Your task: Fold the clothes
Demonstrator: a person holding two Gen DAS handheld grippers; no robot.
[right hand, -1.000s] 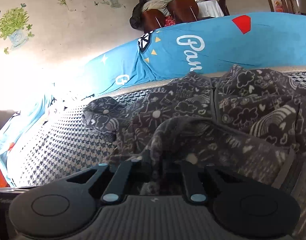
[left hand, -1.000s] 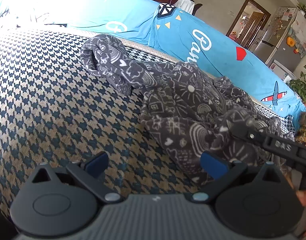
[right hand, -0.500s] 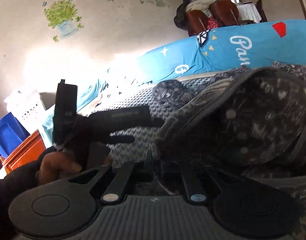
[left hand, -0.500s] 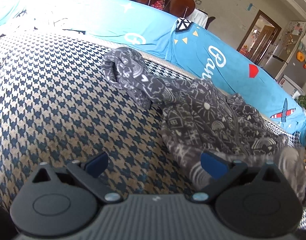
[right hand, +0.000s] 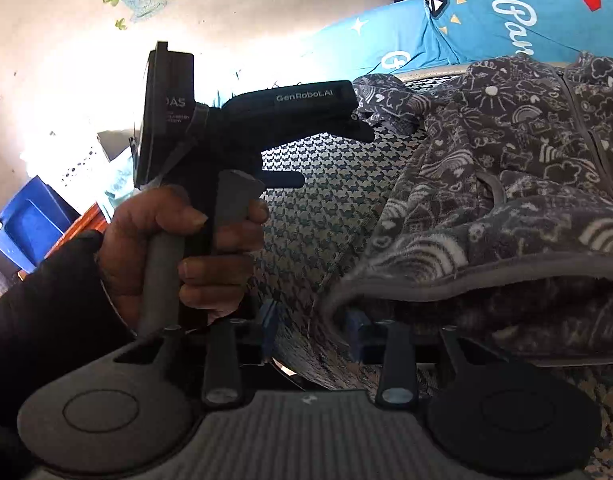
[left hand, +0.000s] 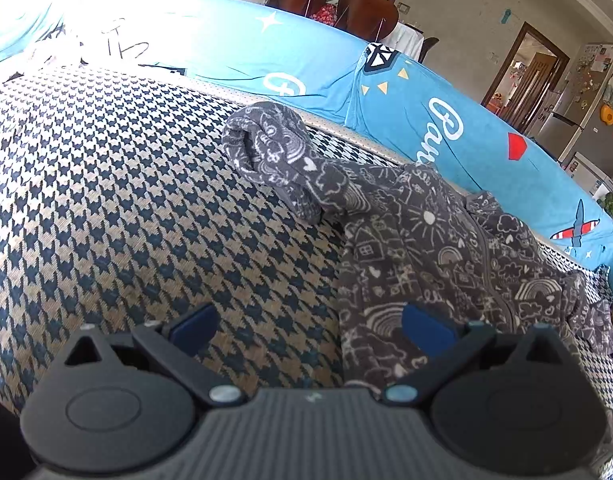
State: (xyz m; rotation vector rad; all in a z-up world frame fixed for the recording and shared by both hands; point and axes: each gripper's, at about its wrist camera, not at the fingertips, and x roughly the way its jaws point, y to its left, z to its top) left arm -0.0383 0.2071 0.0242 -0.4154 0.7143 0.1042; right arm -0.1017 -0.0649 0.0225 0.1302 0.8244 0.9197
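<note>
Garment: a grey fleece jacket (left hand: 438, 248) printed with white doodles lay spread on the houndstooth sofa seat (left hand: 126, 208), its sleeve (left hand: 274, 148) bunched at the far left.
Handling: judged soft, light and floppy; best gripped at a hem or cuff.
Left gripper (left hand: 306, 326): jaws wide apart, empty, its right pad over the jacket's near edge.
Right gripper (right hand: 312, 330): jaws opening, the folded hem (right hand: 446, 280) between them.
</note>
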